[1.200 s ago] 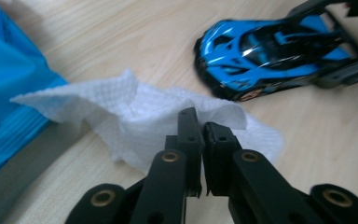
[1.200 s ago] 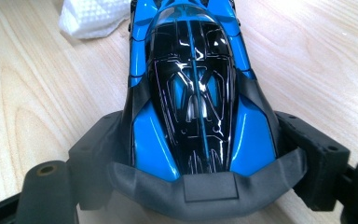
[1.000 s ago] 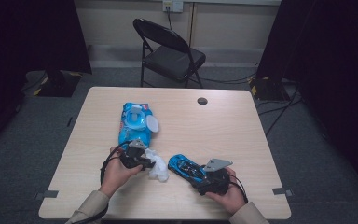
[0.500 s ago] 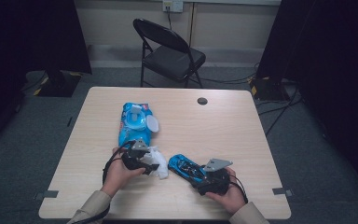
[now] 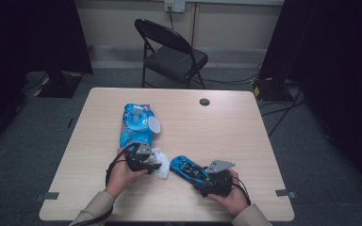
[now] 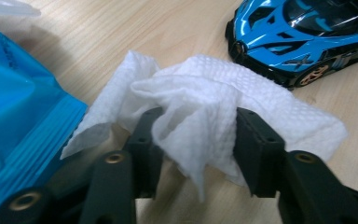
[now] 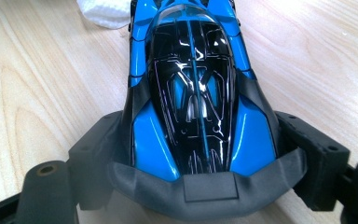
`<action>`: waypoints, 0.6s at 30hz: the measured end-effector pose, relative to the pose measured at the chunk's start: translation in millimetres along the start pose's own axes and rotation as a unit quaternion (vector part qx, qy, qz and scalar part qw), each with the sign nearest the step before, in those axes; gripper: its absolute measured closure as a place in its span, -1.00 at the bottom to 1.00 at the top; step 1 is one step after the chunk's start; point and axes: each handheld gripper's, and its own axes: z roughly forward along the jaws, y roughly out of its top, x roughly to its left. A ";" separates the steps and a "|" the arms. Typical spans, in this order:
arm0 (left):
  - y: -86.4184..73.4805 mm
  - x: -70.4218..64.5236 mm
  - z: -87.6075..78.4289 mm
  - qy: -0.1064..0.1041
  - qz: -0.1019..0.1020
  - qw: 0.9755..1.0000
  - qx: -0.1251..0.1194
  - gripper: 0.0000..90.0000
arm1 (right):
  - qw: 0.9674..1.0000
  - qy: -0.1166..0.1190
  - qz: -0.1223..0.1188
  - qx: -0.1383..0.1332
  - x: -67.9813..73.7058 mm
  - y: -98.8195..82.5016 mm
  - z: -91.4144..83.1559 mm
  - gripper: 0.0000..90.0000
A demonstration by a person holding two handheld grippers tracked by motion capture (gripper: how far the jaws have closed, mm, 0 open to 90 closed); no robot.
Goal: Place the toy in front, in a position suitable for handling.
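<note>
A crumpled white wipe (image 6: 205,93) lies on the table between the jaws of my left gripper (image 6: 198,135). Those jaws have just been closing; the wipe brushes both pads loosely and is not squeezed. In the high view the left gripper (image 5: 154,162) sits at the front left of the table with the wipe (image 5: 162,165) at its tip. A blue and black toy car (image 7: 191,93) rests on the wood, its rear clamped between the pads of my right gripper (image 7: 196,154). The car (image 5: 188,168) points its nose toward the wipe, with the right gripper (image 5: 208,181) behind it.
A blue pack of wipes (image 5: 135,125) with its lid flap open lies just beyond the left gripper, its edge close to the left jaw (image 6: 14,107). The table (image 5: 235,132) has a cable hole (image 5: 204,101) near its far edge. A black folding chair (image 5: 169,52) stands behind it.
The left jaws spread wider around the wipe, then narrowed again, and the wipe shifted slightly. The right hand and the car stayed put.
</note>
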 end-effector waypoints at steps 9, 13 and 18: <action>0.9 1.7 -2.2 -0.008 -0.018 1.000 0.006 0.78 | 1.000 0.000 0.000 0.000 0.0 0.0 0.0 -0.52; -0.9 2.9 -3.8 -0.024 -0.044 0.999 0.003 0.84 | 1.000 0.000 0.000 0.000 0.0 0.0 0.0 -0.52; -1.6 2.3 -6.2 -0.039 -0.057 0.998 0.005 0.88 | 1.000 0.000 0.000 0.000 0.0 0.0 0.0 -0.52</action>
